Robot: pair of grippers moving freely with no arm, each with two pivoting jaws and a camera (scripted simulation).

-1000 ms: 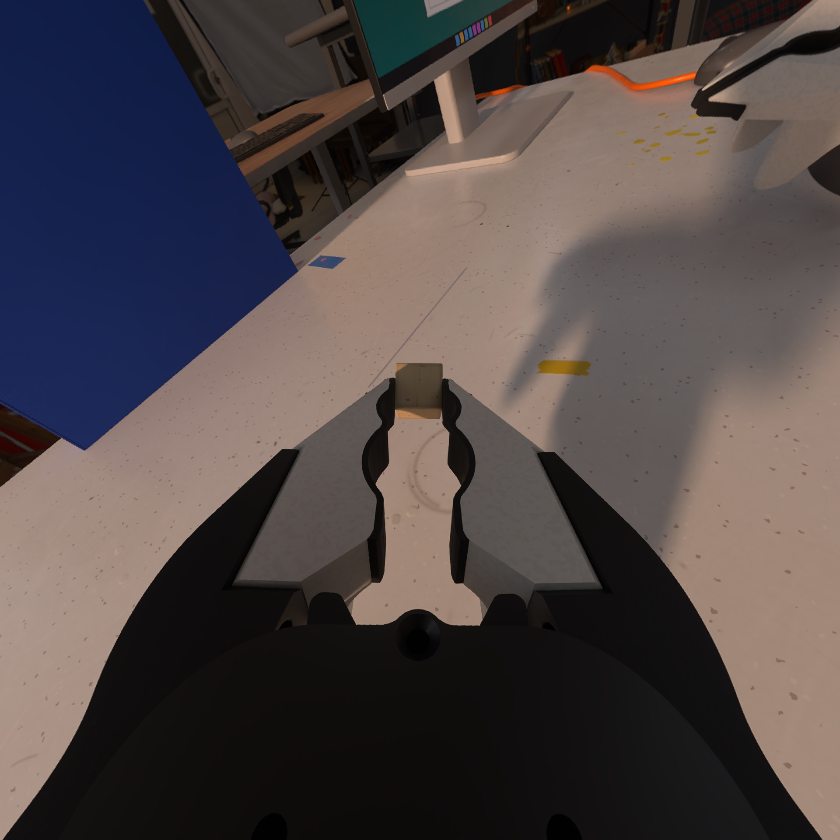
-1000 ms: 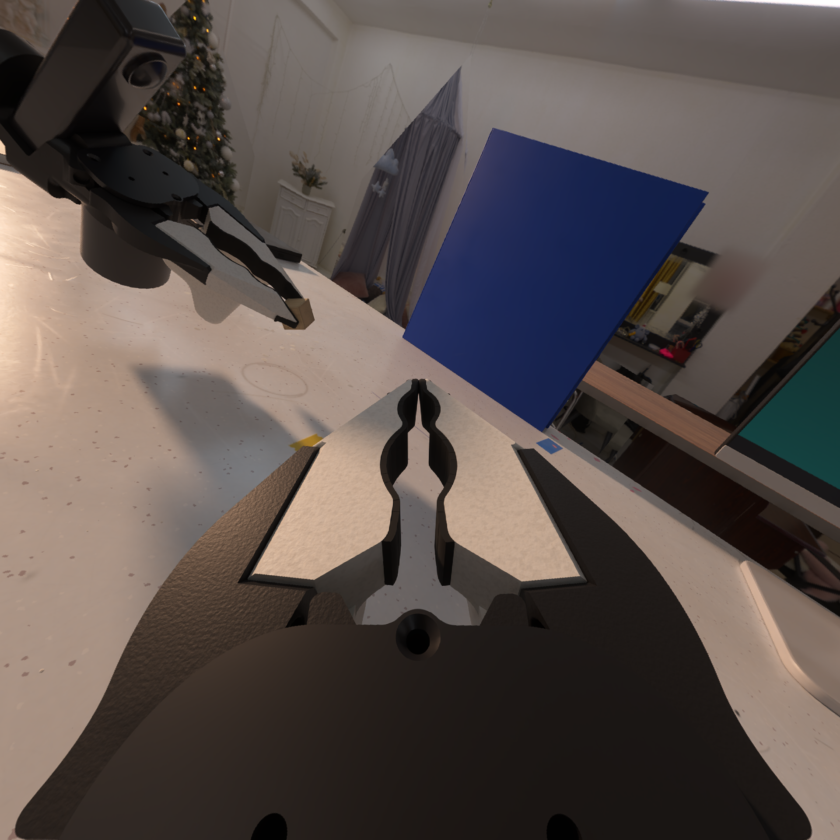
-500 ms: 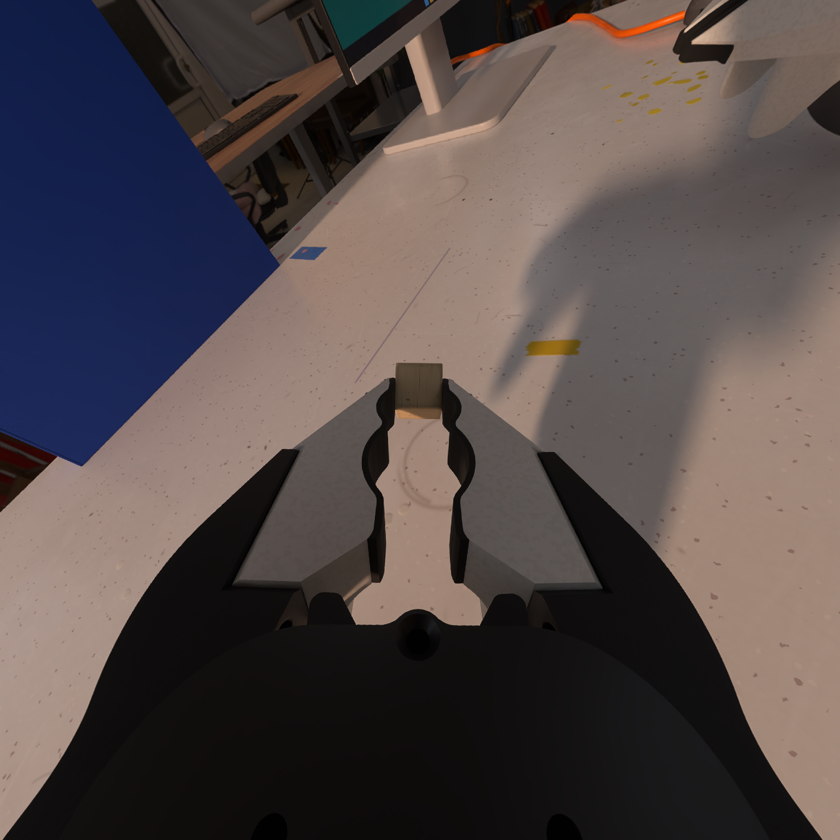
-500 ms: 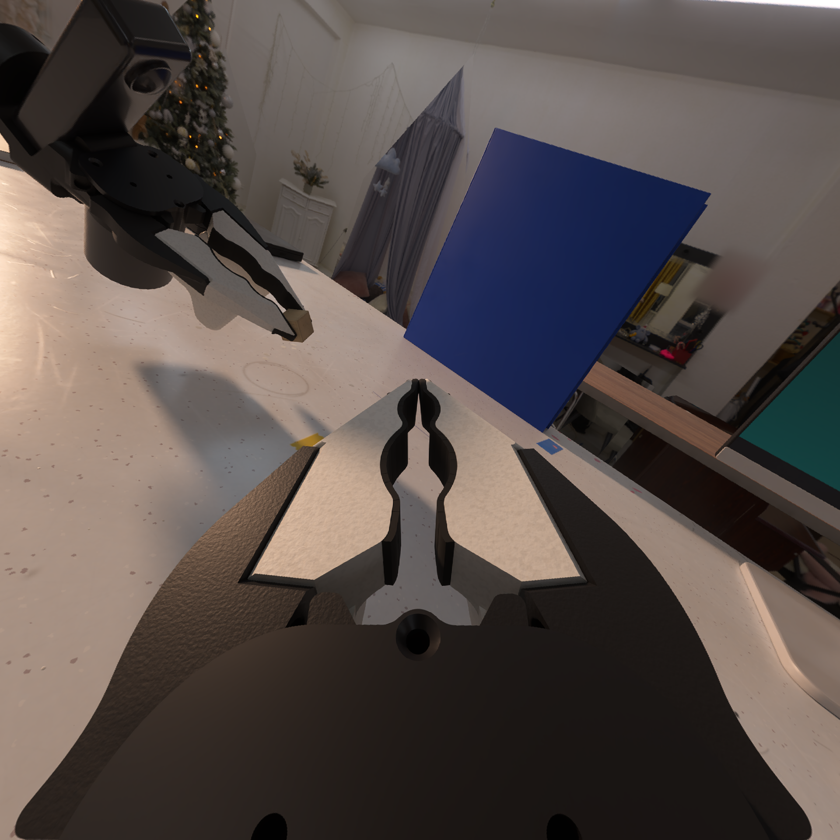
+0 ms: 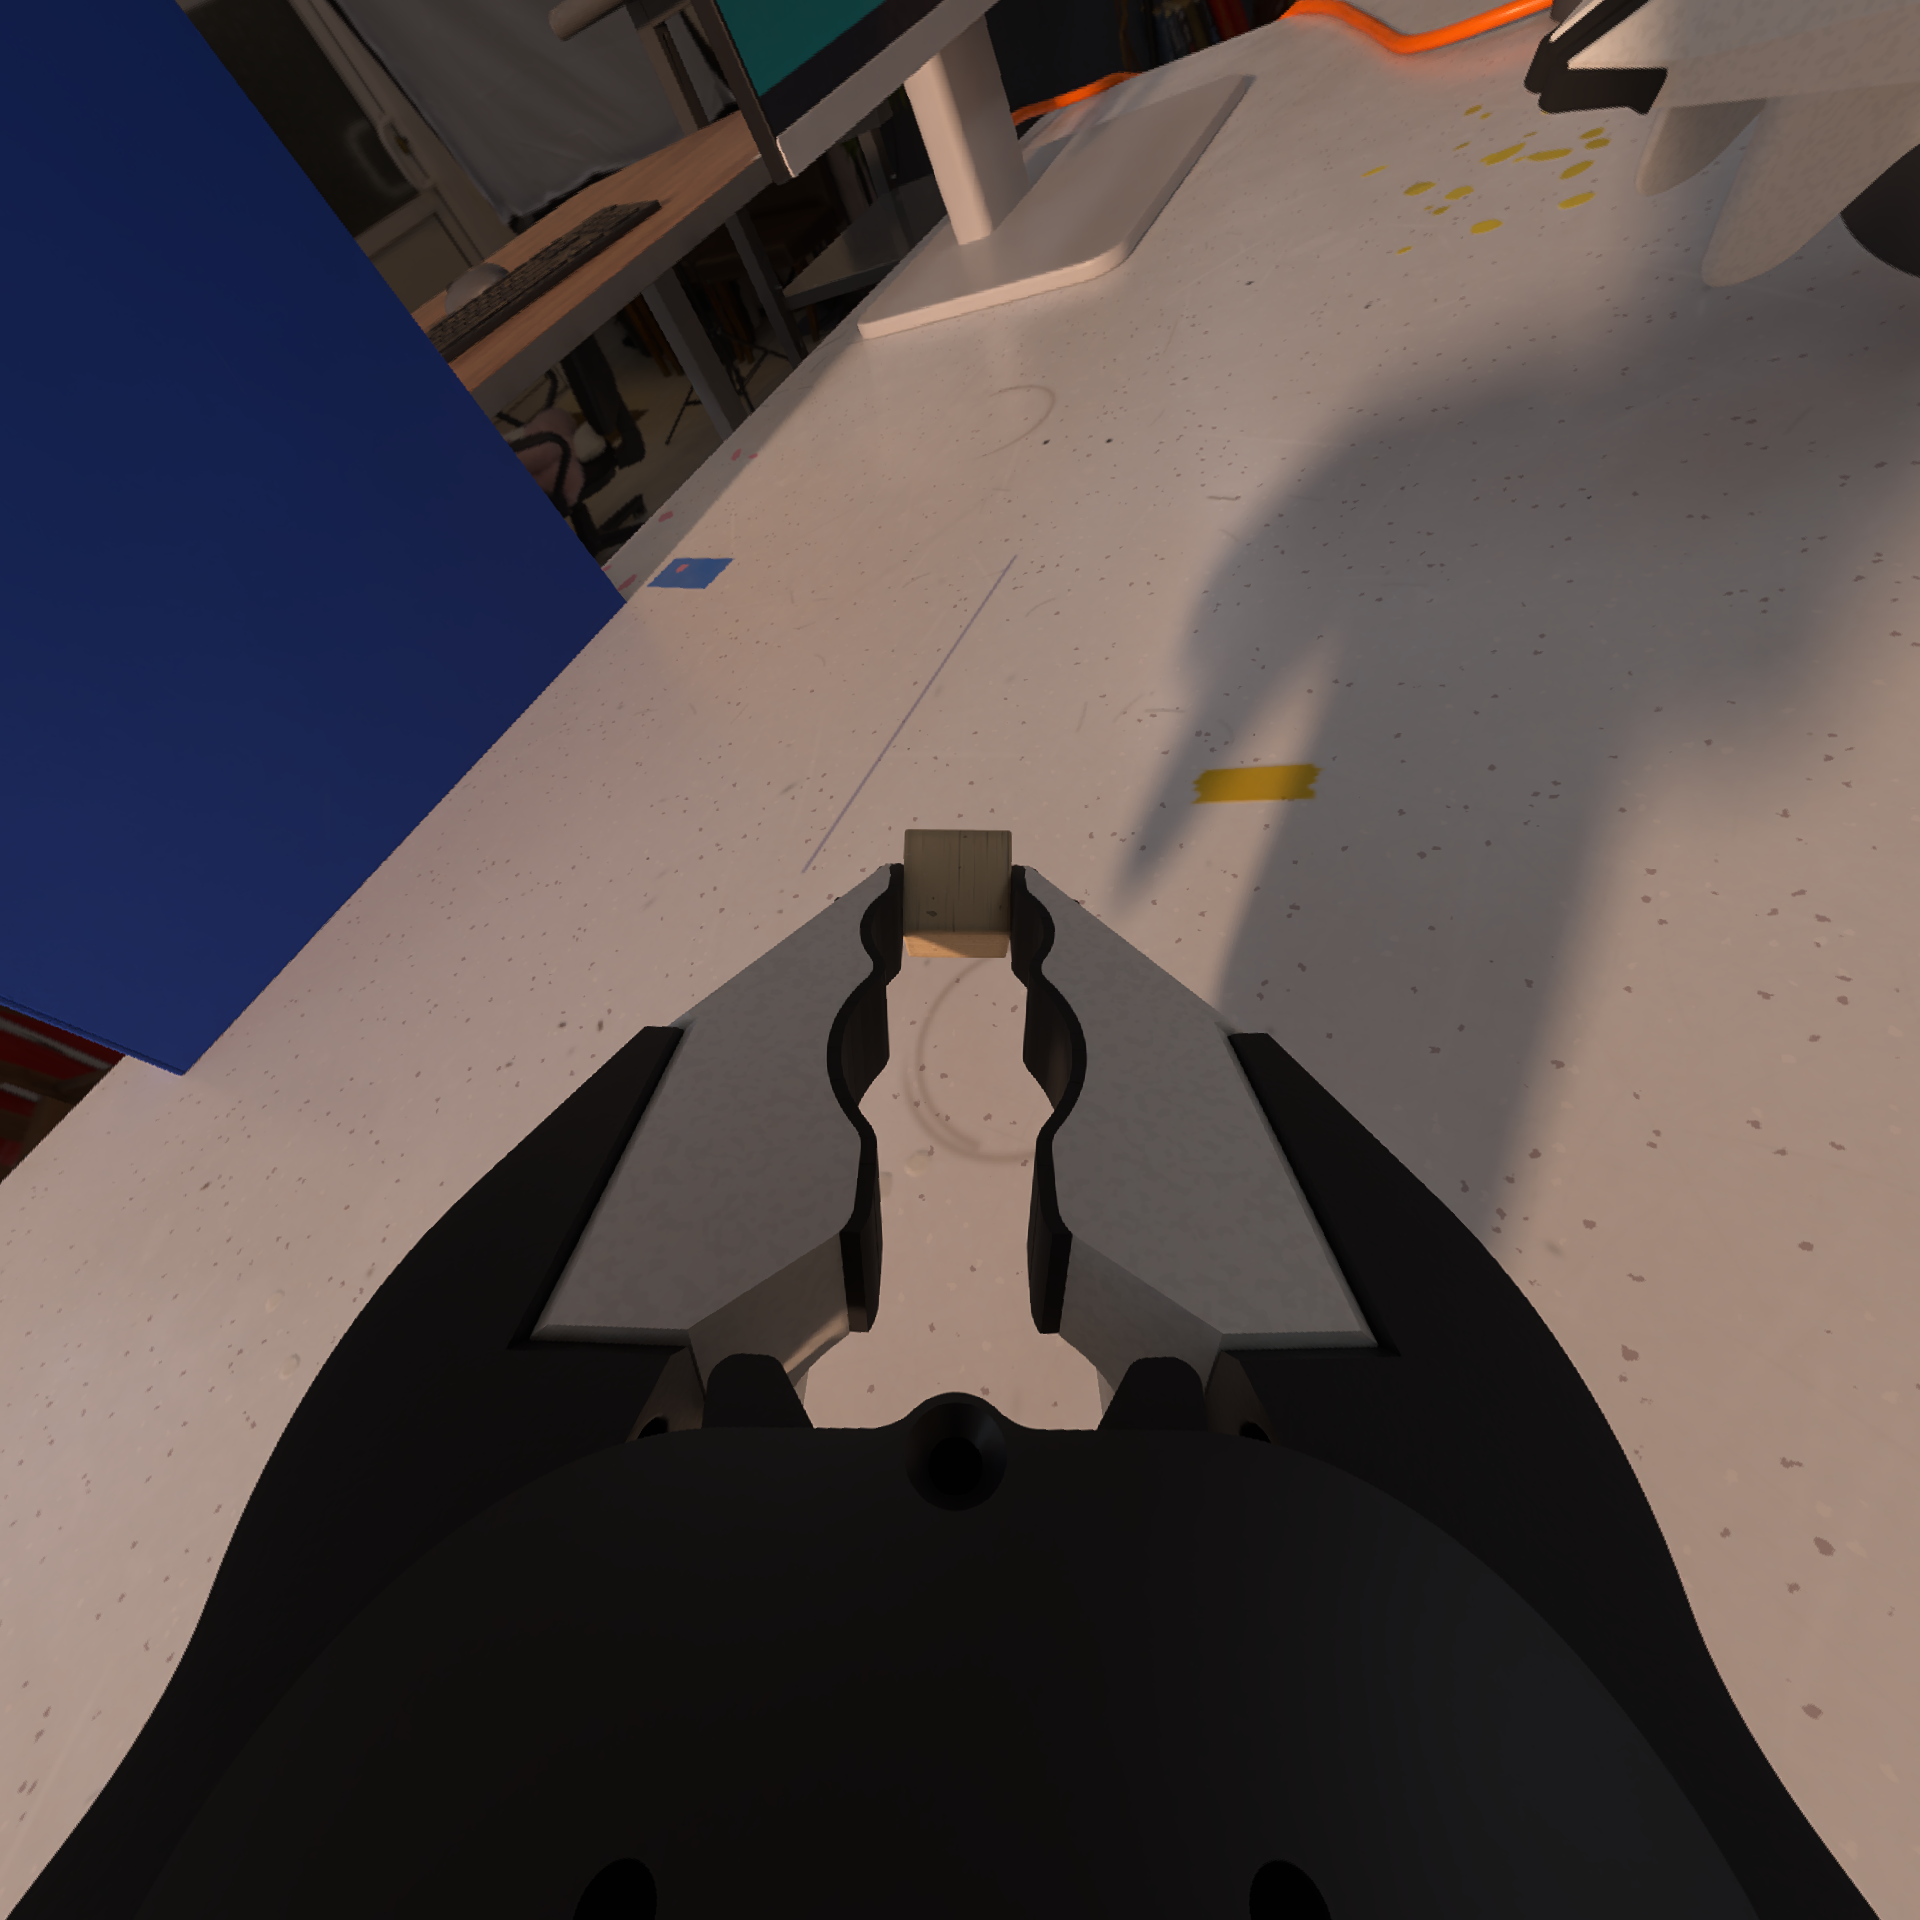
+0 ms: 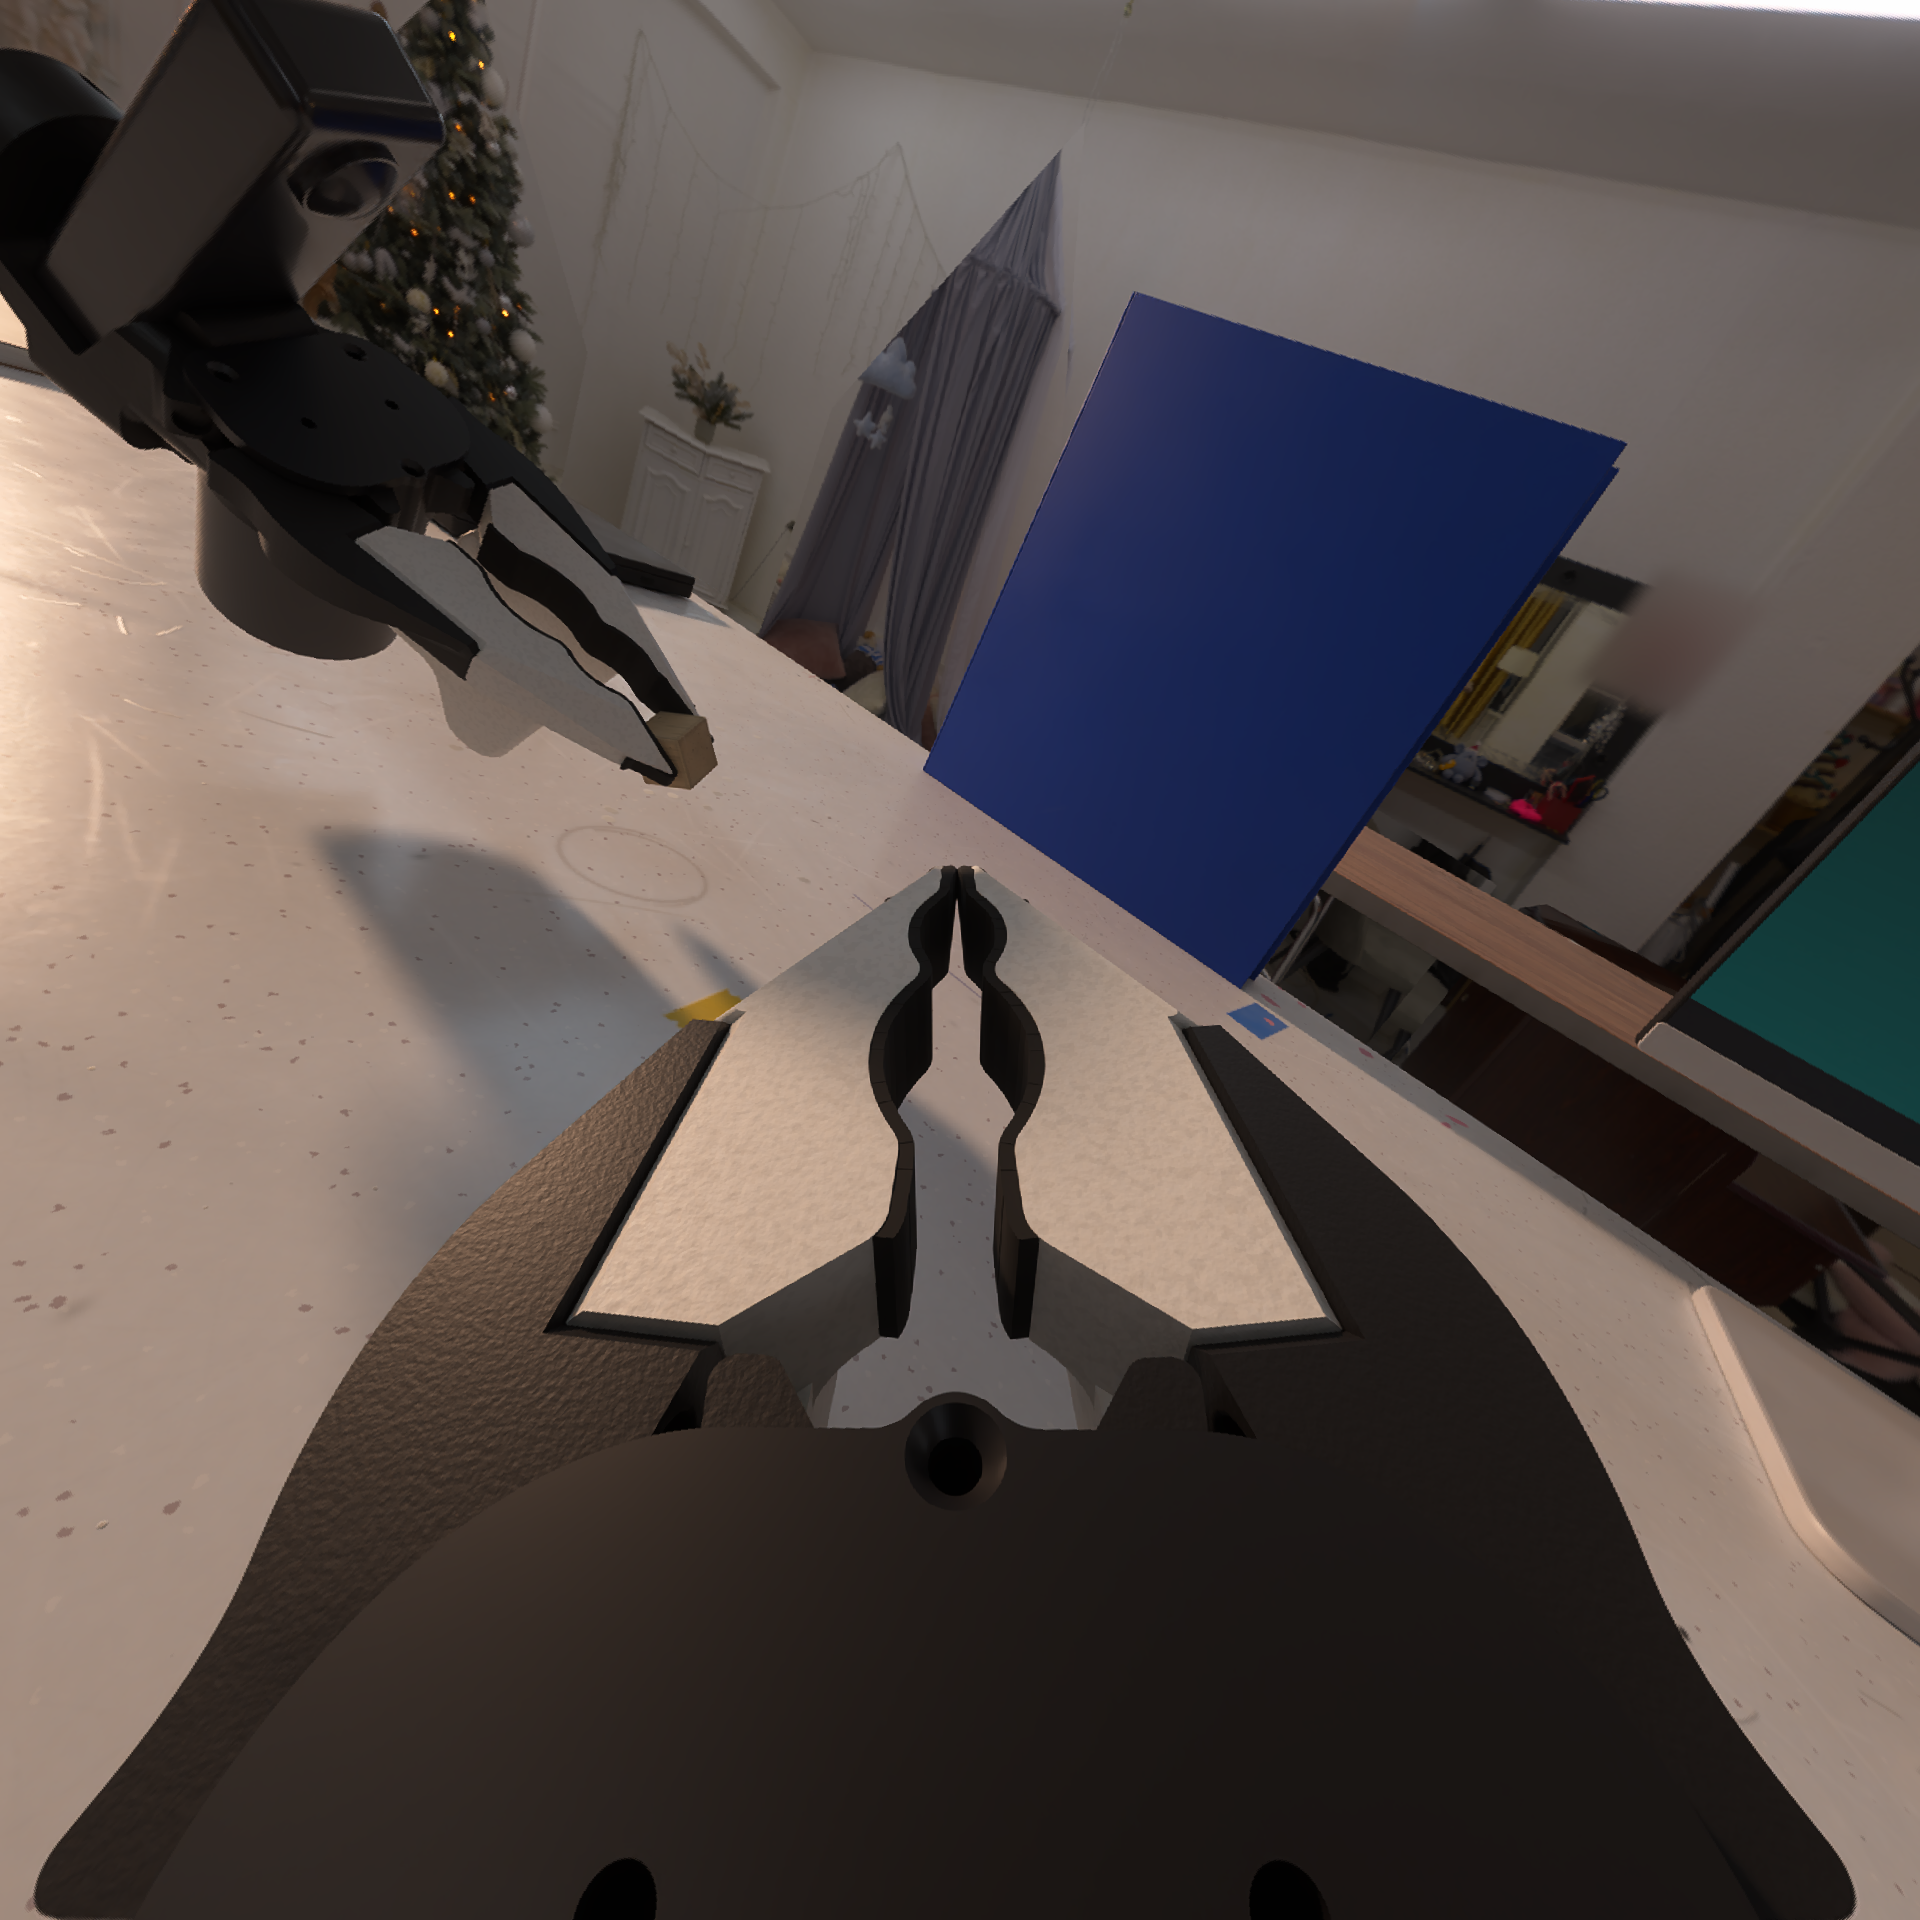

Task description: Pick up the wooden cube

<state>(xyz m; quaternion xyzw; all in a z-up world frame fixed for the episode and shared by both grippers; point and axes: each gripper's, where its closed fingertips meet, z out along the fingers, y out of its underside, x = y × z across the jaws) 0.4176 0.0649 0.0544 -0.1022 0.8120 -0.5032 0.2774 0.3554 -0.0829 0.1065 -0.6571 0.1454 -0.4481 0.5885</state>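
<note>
1. On the far left, in the left wrist view, we see a big blue board point(image 5: 239, 540) standing at the edge of the white table point(image 5: 1455, 935).
2. Next to it, a small blue patch point(image 5: 690, 572) lies flat near that edge, and a white screen stand point(image 5: 1049, 208) sits farther back.
3. In the middle, our left gripper point(image 5: 957, 904) pinches the wooden cube point(image 5: 957, 888) tight between its two tips.
4. From the right wrist view, we see the cube point(image 6: 690, 750) up in the air above the table, with a dark shadow under the gripper.
5. To the right, a strip of yellow tape point(image 5: 1255, 783) lies flat, apart from the cube.
6. Far right and up high, part of our right gripper point(image 5: 1704, 114) shows; in its own view point(image 6: 957, 883) its tips are pressed together with nothing between them.
7. The table between the two grippers is bare, so we have room there; the blue board blocks the left side.
</note>
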